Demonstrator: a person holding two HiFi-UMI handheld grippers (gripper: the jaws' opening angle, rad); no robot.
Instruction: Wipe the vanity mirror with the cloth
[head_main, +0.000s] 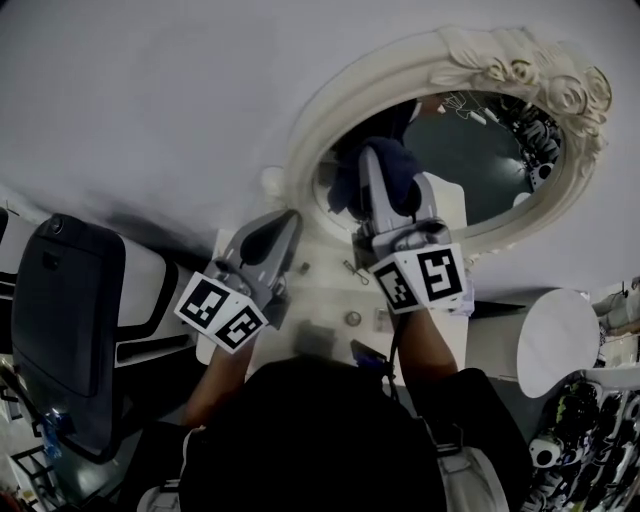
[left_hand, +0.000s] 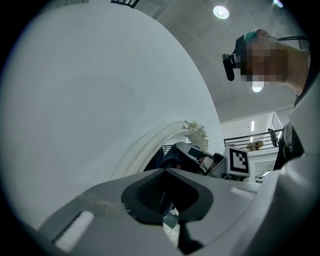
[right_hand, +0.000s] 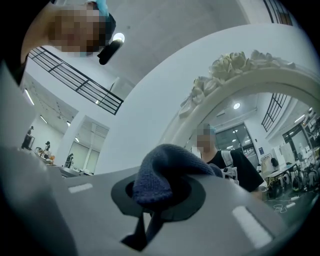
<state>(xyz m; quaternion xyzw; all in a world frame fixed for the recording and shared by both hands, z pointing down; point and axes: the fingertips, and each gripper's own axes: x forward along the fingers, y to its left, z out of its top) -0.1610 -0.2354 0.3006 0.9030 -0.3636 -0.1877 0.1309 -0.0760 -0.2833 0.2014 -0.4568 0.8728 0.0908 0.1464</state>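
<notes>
cloth (right_hand: 165, 172) is bunching in your right gripper (right_hand: 161, 194), whose jaws are pinching it at the left edge of the vanity mirror (head_main: 490, 165). your left gripper (left_hand: 167, 194) is hanging pressed together, empty. wiping looks under way; next calls for sweeping across the glass.

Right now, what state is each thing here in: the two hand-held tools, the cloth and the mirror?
left gripper: fingers shut, nothing between them, held low beside the mirror.
right gripper: fingers shut on the cloth, raised toward the glass.
cloth: dark blue, bunched up, pinched at one end.
vanity mirror: upright against the white wall; I cannot tell whether the cloth touches the glass.
</notes>
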